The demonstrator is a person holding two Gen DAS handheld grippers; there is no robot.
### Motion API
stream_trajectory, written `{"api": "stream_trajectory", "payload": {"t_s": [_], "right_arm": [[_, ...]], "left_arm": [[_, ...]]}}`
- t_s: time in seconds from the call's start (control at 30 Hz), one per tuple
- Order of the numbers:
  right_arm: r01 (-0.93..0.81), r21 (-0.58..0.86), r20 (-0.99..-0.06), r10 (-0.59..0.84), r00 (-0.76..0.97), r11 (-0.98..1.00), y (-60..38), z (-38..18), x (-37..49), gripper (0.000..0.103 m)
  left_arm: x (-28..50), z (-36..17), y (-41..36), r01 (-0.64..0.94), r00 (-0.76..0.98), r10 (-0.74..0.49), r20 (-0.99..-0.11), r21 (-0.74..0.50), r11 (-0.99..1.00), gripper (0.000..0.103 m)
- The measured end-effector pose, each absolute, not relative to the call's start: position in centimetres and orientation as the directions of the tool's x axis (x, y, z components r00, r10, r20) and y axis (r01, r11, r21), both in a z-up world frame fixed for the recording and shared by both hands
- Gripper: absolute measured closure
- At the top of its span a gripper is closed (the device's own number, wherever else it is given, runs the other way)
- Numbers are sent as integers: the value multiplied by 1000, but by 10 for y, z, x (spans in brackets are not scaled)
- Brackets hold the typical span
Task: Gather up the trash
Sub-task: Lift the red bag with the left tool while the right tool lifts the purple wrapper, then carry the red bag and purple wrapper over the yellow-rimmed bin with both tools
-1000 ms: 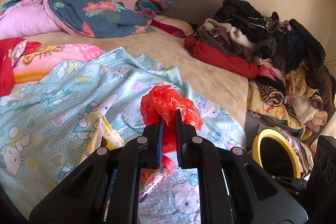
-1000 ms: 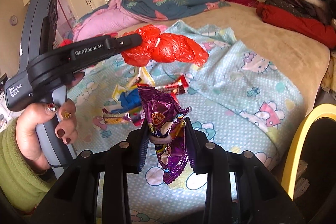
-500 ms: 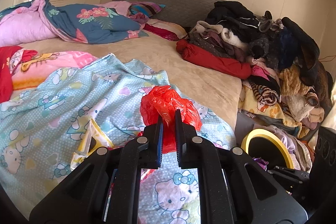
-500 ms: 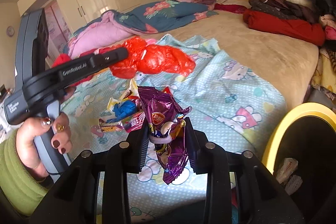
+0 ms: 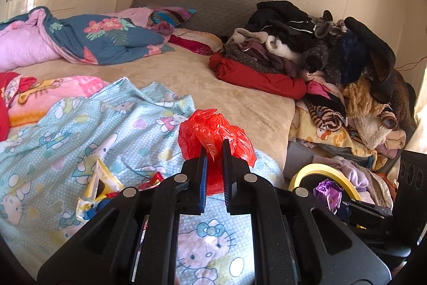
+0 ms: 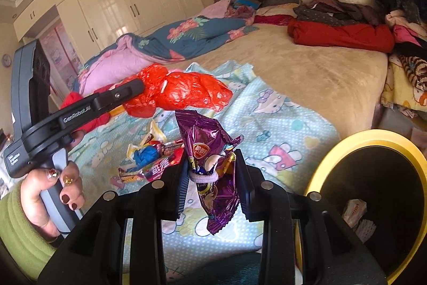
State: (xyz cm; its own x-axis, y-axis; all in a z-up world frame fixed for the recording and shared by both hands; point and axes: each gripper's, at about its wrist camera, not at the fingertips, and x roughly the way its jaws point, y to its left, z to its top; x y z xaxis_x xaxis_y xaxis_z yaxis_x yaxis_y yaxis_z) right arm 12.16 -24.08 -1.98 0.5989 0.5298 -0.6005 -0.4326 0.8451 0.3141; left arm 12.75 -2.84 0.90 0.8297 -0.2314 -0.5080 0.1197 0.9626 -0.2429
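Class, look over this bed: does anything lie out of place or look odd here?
Yes. Loose snack wrappers lie scattered on the Hello Kitty sheet, where litter doesn't belong. A clothes heap sprawls over the bed's far corner. The red plastic bag and purple wrapper are already gripped.

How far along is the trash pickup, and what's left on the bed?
Done: some white crumpled trash already lies in the yellow-rimmed bin. In hand: the left gripper holds a red plastic bag, and the right gripper holds a purple wrapper near the bin, neither dropped yet. Left: several wrappers on the Hello Kitty sheet.
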Motion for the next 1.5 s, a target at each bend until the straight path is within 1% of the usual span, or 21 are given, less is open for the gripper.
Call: {"api": "stream_trajectory", "payload": {"t_s": [0.8, 1.5], "right_arm": [[-317, 349, -564, 468, 680, 882, -310, -10, 113, 73], [-176, 377, -558, 375, 740, 909, -382, -17, 111, 73]], "left_arm": [[122, 14, -80, 219, 807, -303, -507, -220, 951, 98], [120, 8, -132, 320, 761, -374, -529, -196, 927, 98]]}}
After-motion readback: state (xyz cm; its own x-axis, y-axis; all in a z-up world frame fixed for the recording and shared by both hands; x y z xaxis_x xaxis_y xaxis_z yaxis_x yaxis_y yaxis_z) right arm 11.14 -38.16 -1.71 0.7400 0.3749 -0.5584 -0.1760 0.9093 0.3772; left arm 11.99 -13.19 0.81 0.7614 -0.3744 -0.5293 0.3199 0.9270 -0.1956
